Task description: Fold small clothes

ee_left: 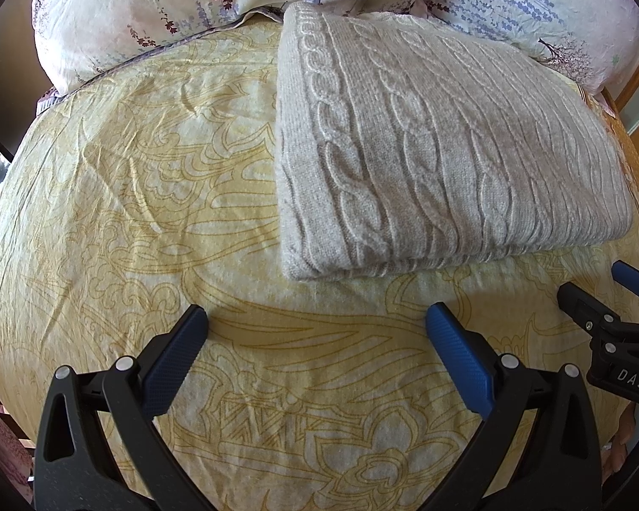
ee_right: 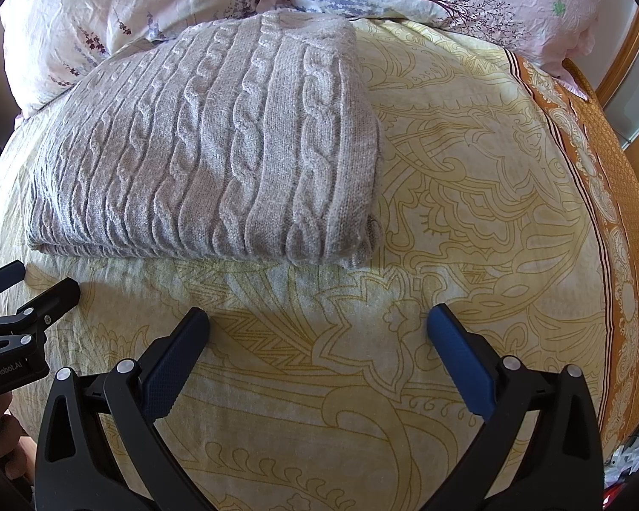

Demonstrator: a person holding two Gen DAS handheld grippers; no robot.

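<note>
A grey cable-knit sweater (ee_left: 438,149) lies folded into a thick rectangle on the bed, on a yellow bedspread (ee_left: 128,213) printed with ochre line patterns. Seen from the left wrist camera it sits toward one o'clock, its near folded edge just beyond the blue finger pads; from the right wrist camera the same sweater (ee_right: 208,144) lies toward eleven o'clock. Its far end reaches up against two floral pillows (ee_left: 149,4) at twelve o'clock, which rest along the head of the bed.

The left gripper (ee_left: 315,319) hovers low over the bedspread with its fingers (ee_left: 179,357) spread wide, nothing between them, short of the sweater and not touching it. The right gripper (ee_right: 317,319) is held the same way, fingers (ee_right: 460,357) wide apart and empty, over bare bedspread just to the right of the sweater's near corner. Each gripper shows at the edge of the other's view, so the two are side by side, near each other.

An orange patterned border (ee_right: 609,196) runs down the bedspread at three o'clock in the right view.
</note>
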